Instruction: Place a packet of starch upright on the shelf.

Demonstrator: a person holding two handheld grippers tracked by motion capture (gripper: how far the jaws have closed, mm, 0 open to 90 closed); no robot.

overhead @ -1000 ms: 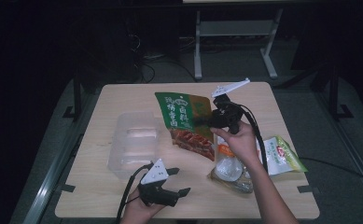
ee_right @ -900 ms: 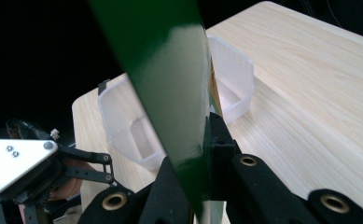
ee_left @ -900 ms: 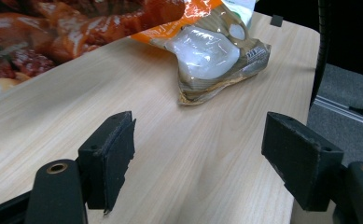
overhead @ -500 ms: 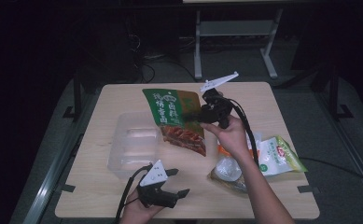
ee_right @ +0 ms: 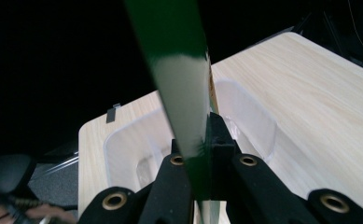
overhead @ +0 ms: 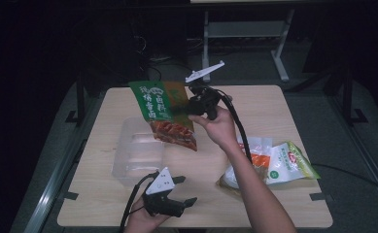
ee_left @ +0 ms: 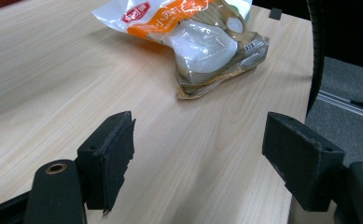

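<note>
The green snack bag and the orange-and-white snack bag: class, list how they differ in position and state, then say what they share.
1. The green snack bag hangs in the air, clamped by the right hand-held gripper; the orange-and-white snack bag lies on the table, unheld.
2. The green snack bag hangs above the clear plastic container; the orange-and-white snack bag lies at the table's right, beside another green packet.
Shared: both are printed, sealed food pouches.

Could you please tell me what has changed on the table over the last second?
The right gripper, shut on the green snack bag, has carried it up and leftward, toward the clear plastic container. The left gripper stayed open at the near edge, and the other snack packets lie where they were.
</note>
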